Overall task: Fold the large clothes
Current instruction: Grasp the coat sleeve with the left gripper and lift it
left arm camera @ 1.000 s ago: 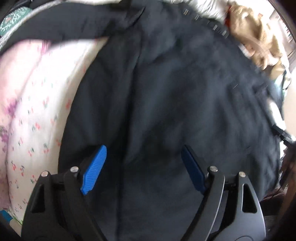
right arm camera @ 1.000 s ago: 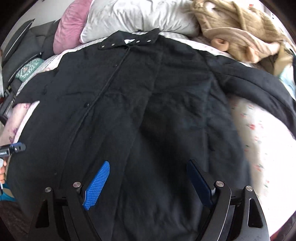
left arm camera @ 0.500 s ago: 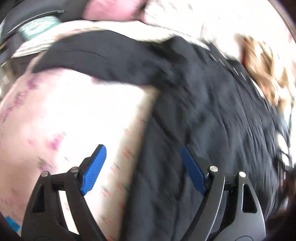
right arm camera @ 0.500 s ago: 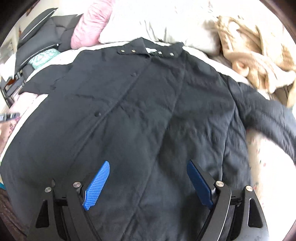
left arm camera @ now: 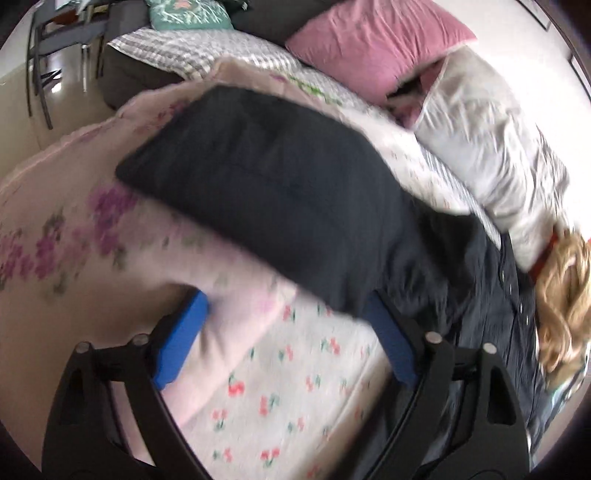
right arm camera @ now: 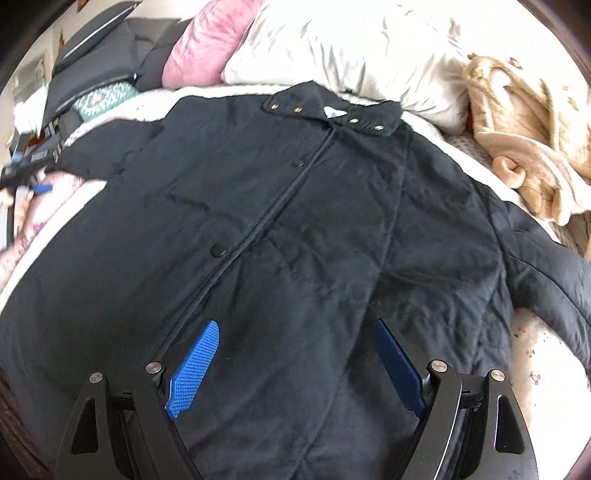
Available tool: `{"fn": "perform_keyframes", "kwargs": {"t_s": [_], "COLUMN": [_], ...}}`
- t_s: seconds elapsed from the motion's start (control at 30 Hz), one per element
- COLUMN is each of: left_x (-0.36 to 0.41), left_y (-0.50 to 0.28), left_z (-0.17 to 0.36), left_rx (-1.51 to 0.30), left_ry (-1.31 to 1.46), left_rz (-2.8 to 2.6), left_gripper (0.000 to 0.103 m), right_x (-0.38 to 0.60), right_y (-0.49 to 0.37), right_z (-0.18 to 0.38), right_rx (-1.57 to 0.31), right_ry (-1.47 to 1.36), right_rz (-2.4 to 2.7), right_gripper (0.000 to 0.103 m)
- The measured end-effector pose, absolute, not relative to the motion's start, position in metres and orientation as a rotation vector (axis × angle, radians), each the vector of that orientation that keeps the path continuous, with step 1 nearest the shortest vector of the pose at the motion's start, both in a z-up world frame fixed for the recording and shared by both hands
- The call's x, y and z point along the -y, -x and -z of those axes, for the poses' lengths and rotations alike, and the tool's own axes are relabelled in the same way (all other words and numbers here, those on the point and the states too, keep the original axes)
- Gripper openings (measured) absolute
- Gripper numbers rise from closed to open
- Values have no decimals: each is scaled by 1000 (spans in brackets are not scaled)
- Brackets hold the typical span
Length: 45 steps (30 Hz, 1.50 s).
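A large black padded coat (right arm camera: 295, 221) lies spread front-up on the bed, snaps shut, collar (right arm camera: 332, 114) toward the pillows. Its right sleeve (right arm camera: 546, 273) trails off to the right. In the left wrist view its other sleeve (left arm camera: 277, 192) lies across the floral sheet. My left gripper (left arm camera: 286, 306) hovers just below that sleeve's edge; its jaws are opening, with only the sheet beneath them. My right gripper (right arm camera: 295, 325) stands open above the coat's lower front, holding nothing. The left gripper (right arm camera: 33, 177) also shows at the right wrist view's far left edge.
A pink pillow (left arm camera: 376, 40) and a pale grey pillow (left arm camera: 491, 147) lie at the bed's head. A beige fleece blanket (right arm camera: 524, 140) is heaped at the right. A teal cushion (left arm camera: 184, 13) on dark seating and bare floor (left arm camera: 22, 92) are beyond the bed's left side.
My left gripper swung left off the coat's body and now hangs over the sheet by the left sleeve, its view rolled. The right gripper drifted slightly above the coat front.
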State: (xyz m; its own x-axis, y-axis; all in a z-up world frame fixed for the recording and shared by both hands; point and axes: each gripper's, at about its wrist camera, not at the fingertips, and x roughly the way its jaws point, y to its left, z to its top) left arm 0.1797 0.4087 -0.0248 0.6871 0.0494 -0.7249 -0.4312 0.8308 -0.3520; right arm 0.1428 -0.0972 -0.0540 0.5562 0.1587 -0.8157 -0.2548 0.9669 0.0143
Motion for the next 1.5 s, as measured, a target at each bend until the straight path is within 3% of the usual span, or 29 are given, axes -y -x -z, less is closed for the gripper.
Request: {"fn": "perform_keyframes", "kwargs": {"t_s": [0.3,0.4,0.5,0.53,0.57,0.8,0.97,1.27,1.5], "left_x": [-429,-444,-455,-460,-463,-463,-448,-347,-262], "left_y": [-218,-227,-231,-232,-232,-205,-202,-199,-206], "left_z": [19,26,30,30,28,-21,-36,-115,-137], "left_rx": [-705,-673,-635,-622,-612,-387,-355,-213,-259], "left_ry": [553,633,699,715,718,634,568,396,346], "left_rz": [-235,-228,-245,-254,-252,-362,-453,-237,-51], "left_gripper": [89,80,54,30,15,11,10,11,11], "right_x": [69,68,69,70,71,75,81,96,100], "right_y": [-151,-153,-155,-156,-157,-154,-152,-156,-156], "right_z": [65,65,68,69,70,61,53,35,28], "right_rx": [-962,-961,-972,-977,-981,-955,-940,-928,-924], "right_ry": [190,194,185,181,180,185,166,21,-31], "right_rz": [-280,-279,-280,-279,-275,-271,-274,-308,-322], "right_gripper": [87,87,87,87,87,87,87,87,87]}}
